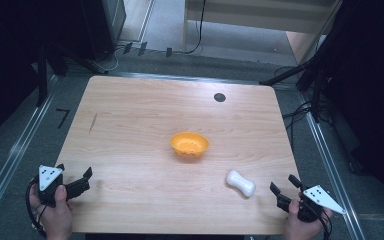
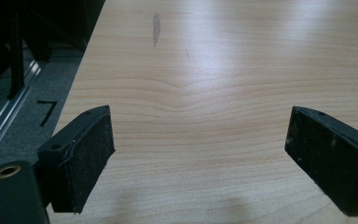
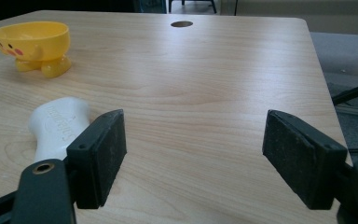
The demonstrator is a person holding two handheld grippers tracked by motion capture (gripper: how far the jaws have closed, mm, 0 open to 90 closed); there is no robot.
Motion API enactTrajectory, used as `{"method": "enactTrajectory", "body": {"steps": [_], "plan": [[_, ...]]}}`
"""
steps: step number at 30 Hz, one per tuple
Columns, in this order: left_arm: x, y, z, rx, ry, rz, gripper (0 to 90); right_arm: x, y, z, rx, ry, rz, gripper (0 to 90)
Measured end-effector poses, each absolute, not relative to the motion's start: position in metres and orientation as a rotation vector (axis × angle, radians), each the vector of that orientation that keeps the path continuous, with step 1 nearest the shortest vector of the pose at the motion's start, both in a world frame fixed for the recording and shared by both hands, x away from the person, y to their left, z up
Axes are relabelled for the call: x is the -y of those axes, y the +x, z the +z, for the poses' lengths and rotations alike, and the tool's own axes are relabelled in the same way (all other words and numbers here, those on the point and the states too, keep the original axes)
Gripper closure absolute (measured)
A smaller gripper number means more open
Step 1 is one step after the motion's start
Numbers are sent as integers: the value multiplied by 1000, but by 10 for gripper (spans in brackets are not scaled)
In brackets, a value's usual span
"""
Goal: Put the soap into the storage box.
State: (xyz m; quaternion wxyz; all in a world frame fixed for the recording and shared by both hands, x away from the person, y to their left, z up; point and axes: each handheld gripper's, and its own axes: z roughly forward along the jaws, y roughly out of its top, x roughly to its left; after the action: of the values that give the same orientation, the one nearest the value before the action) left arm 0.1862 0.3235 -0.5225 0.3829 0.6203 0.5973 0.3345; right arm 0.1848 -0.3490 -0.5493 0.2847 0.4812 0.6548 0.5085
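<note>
No object is gripped yet; the whole handling work remains. The white, waisted plastic bottle (image 1: 240, 183) lies flat on the light wooden worktop (image 1: 145, 120), just beside the right claw (image 1: 284, 188) and apart from the yellow plastic bowl (image 1: 189, 144) mid-worktop. Both hands rest low at the near edge. The right claw and left claw (image 1: 75, 178) stand apart, nothing between the jaws.

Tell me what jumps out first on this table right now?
The yellow bowl stands out mid-table. A white bottle lies on its side nearer the right gripper, apart from it. Both that and the left gripper sit open at the near corners, holding nothing.
</note>
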Motion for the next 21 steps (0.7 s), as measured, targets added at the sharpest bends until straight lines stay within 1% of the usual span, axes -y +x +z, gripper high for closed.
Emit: {"method": "enactTrajectory", "body": {"steps": [7, 11, 15, 21], "plan": [[-323, 187, -523, -1525, 1582, 854, 83, 346, 186, -549, -1756, 1295, 1313, 205], [-324, 187, -523, -1528, 1579, 849, 83, 349, 186, -549, -1752, 1315, 1356, 208], [-324, 187, -522, -1531, 1576, 850, 83, 353, 186, -545, -1794, 1324, 1328, 271], [-324, 187, -523, -1530, 1571, 854, 83, 352, 194, -536, -1955, 1289, 1246, 315]]}}
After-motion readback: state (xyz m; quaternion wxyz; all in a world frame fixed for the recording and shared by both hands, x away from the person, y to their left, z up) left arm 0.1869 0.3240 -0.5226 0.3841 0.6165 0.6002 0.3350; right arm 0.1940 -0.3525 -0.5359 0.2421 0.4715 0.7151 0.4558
